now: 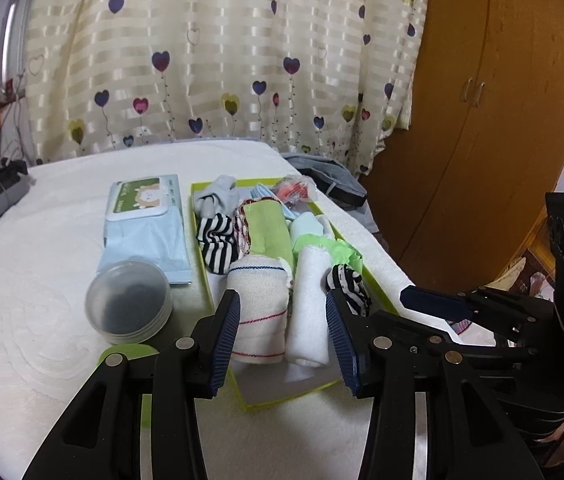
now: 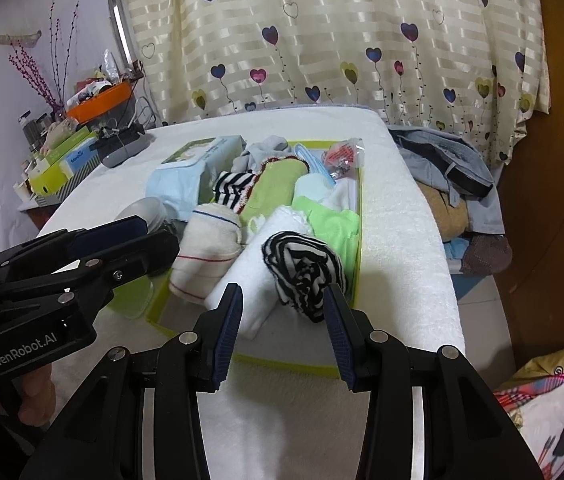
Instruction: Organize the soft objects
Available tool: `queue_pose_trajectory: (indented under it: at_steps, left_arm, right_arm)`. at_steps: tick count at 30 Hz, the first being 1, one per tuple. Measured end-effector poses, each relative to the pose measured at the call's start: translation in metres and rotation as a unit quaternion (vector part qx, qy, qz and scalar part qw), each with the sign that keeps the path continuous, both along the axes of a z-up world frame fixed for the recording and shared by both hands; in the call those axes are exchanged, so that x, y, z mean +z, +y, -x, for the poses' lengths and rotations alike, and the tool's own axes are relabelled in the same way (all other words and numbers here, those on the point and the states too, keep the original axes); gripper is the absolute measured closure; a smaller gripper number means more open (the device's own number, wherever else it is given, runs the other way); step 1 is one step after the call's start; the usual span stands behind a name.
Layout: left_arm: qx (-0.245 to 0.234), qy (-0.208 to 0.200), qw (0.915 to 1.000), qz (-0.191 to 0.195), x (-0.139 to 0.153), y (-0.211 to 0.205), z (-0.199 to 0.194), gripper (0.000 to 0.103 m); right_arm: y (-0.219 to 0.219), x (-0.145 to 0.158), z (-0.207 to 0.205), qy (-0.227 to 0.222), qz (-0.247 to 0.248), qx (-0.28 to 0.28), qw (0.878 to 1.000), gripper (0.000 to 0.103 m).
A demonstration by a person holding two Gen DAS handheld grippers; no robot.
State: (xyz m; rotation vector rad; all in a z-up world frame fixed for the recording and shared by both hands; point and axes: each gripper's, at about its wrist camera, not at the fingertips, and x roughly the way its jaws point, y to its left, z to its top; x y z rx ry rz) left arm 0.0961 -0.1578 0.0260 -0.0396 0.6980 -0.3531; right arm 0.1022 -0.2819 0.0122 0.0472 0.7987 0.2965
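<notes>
Soft objects sit packed in a shallow green-rimmed tray (image 1: 198, 216) on the white-covered tabletop (image 1: 42, 280). Near end of tray: a rolled cream cloth with red and blue lines (image 1: 258, 312), a rolled white towel (image 1: 310, 304) touching its right side, and a striped black-and-white bundle (image 2: 302, 272) against the right wall. Further in: a green cloth with crocheted edge (image 1: 266, 228), a second striped sock (image 1: 216, 240), a grey sock (image 1: 218, 196) and a small red-print packet (image 1: 296, 190) at the far end.

Left claw (image 1: 282, 336): released, nothing between the pads; it hovers over the near end of the tray, framing the cream roll and white towel. Right claw (image 2: 282, 328): also released and empty, just above the striped bundle and not touching it.

Judgement: task looks nearly complete. The tray is full and the rolls lie roughly side by side.

Left outside the tray: a wet-wipes pack (image 1: 144, 224) just beside its left wall and a round clear lid or container (image 1: 128, 300) near it. Whether either belongs in the tray cannot be told. The striped bundle looks loosely rolled and may need tucking.
</notes>
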Motion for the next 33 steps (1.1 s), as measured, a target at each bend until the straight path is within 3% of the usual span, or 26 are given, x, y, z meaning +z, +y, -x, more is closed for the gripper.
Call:
queue_pose_trajectory:
  at_steps: [20, 33]
  left_arm:
    - [0.024, -0.011, 0.9997, 0.000, 0.002, 0.037, 0.063, 0.060]
    - [0.048, 0.000, 0.9988, 0.004, -0.006, 0.061, 0.079, 0.055]
  right_arm:
    - [0.041, 0.013, 0.054, -0.025, 0.016, 0.007, 1.000, 0.060]
    - [0.065, 0.011, 0.073, -0.029, 0.024, 0.016, 0.999, 0.060]
